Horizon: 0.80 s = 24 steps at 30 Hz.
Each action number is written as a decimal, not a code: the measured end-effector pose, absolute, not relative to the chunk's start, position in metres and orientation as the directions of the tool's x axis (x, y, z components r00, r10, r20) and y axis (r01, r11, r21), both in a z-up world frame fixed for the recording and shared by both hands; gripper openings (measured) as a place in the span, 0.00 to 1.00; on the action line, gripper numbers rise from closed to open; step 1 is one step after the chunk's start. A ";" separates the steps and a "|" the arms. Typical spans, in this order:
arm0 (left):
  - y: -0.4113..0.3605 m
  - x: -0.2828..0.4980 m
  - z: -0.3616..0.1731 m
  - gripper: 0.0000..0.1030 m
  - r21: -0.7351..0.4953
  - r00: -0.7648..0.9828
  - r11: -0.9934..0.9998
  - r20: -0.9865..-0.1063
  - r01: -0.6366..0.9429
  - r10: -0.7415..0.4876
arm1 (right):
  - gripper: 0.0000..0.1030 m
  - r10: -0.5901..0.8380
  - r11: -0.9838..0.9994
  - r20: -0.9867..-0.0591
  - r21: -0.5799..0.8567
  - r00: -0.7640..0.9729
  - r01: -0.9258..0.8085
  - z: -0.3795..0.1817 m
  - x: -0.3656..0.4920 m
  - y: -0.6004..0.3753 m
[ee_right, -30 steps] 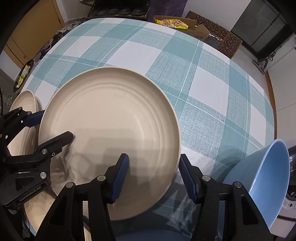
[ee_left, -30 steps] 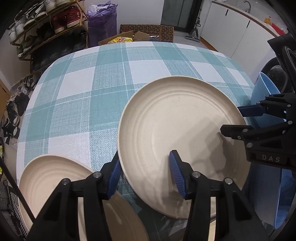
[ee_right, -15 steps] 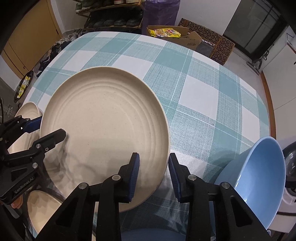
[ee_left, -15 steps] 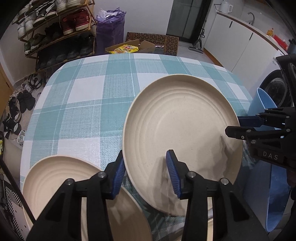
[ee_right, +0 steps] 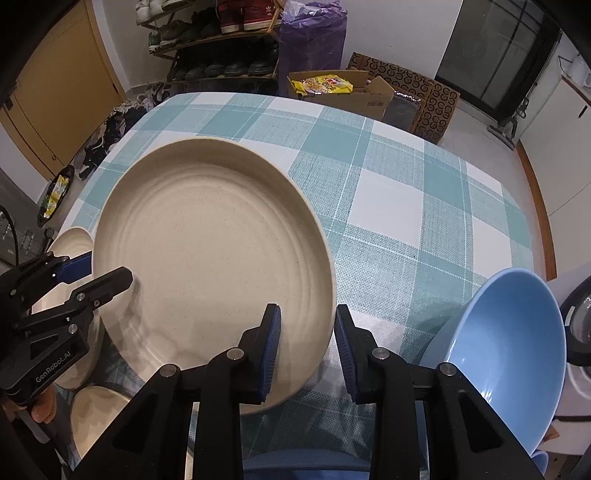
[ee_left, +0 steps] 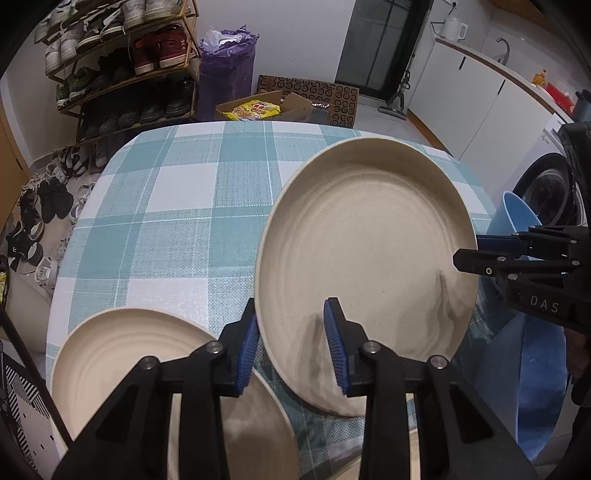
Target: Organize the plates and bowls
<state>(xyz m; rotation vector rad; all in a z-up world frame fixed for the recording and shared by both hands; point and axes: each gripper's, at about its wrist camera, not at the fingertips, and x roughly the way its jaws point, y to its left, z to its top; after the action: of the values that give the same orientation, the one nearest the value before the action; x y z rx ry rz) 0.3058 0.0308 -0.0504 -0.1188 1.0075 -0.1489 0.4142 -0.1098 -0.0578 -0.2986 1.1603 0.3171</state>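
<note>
Two grippers straddle round ridged beige plate [ee_left: 365, 258].

Lived-in home, shoe rack [ee_left: 122, 70], checked tablecloth [ee_left: 166, 206], washing machine [ee_left: 546, 192], kettle [ee_left: 453, 27]

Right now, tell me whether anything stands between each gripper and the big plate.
Nothing visible does. The left gripper and the right gripper each straddle the near rim of the big plate, jaws open, with only the rim in each gap. The blue bowl sits off to the right, apart.
</note>
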 end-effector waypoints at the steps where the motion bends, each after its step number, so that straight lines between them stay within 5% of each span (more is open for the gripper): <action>1: 0.032 0.305 -0.049 0.32 -0.170 0.529 0.983 -0.830 0.067 -0.179 | 0.28 0.092 0.917 -0.924 -0.067 0.370 -0.394 -0.056 0.413 -0.110; 24: 0.051 0.262 -0.010 0.29 -0.178 0.608 0.984 -0.778 0.031 -0.160 | 0.19 0.194 0.907 -0.839 -0.044 0.509 -0.419 0.004 0.365 -0.103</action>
<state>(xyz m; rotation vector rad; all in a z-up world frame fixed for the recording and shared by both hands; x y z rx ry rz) 0.2623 0.0511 -0.0102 -0.1524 0.9115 -0.1107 0.3651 -0.1030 0.0035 -0.2551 0.9706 0.3743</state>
